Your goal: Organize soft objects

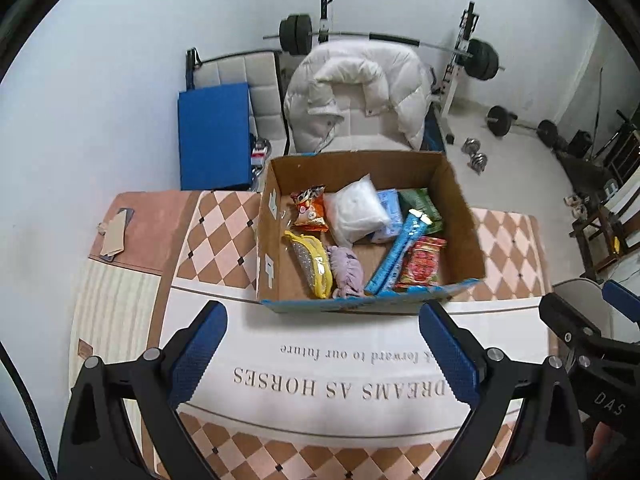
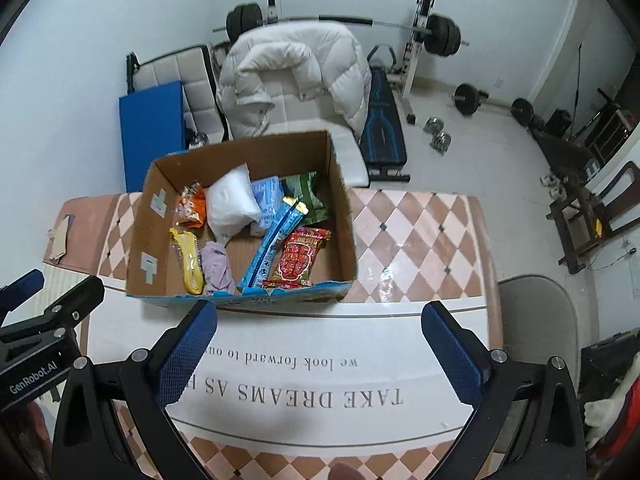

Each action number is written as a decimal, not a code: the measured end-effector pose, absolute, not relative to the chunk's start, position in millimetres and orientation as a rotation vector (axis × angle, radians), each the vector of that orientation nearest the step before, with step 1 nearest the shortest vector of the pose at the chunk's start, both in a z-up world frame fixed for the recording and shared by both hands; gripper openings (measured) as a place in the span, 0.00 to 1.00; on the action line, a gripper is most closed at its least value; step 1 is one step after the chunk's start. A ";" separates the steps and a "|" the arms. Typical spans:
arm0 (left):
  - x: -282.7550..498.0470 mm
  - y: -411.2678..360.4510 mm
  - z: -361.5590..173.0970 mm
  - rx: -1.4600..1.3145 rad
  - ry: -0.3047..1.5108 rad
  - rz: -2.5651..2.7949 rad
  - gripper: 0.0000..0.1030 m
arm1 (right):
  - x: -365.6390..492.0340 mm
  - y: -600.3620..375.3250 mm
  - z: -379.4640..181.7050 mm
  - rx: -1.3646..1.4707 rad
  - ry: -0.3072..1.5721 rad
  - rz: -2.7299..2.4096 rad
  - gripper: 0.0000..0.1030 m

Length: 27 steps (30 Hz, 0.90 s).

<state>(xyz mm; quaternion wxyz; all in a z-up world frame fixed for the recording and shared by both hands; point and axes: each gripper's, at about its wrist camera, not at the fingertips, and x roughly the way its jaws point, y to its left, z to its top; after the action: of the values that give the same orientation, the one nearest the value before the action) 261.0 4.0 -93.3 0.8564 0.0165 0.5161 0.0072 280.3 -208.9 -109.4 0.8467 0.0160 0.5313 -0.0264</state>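
An open cardboard box stands on the table and holds several soft items: a white plastic bag, an orange snack pack, a yellow pouch, a purple cloth, a long blue packet, a red packet and a green packet. My left gripper is open and empty, just in front of the box. My right gripper is open and empty, in front of the box's right part.
The table carries a checkered cloth with a white lettered band. Cardboard scraps lie at the far left. Behind the table are a chair with a white puffer jacket, a blue mat and a barbell rack.
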 end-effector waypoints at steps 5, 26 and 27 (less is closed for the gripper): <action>222.2 1.5 -63.2 0.044 1.035 0.003 0.96 | 236.2 -210.3 -66.8 0.038 1.062 -0.048 1.00; 132.4 4.6 16.3 0.020 0.935 -0.031 0.96 | 99.8 -212.7 56.0 0.017 0.901 -0.042 1.00; 131.1 6.5 16.9 0.019 0.932 -0.024 0.96 | 94.3 -211.7 59.2 0.014 0.895 -0.046 1.00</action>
<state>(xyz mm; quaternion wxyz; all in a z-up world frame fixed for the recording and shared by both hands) 131.1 6.5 16.9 0.8932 0.0091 0.4494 -0.0118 94.3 -211.7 59.2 0.9012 0.0070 0.4328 -0.0223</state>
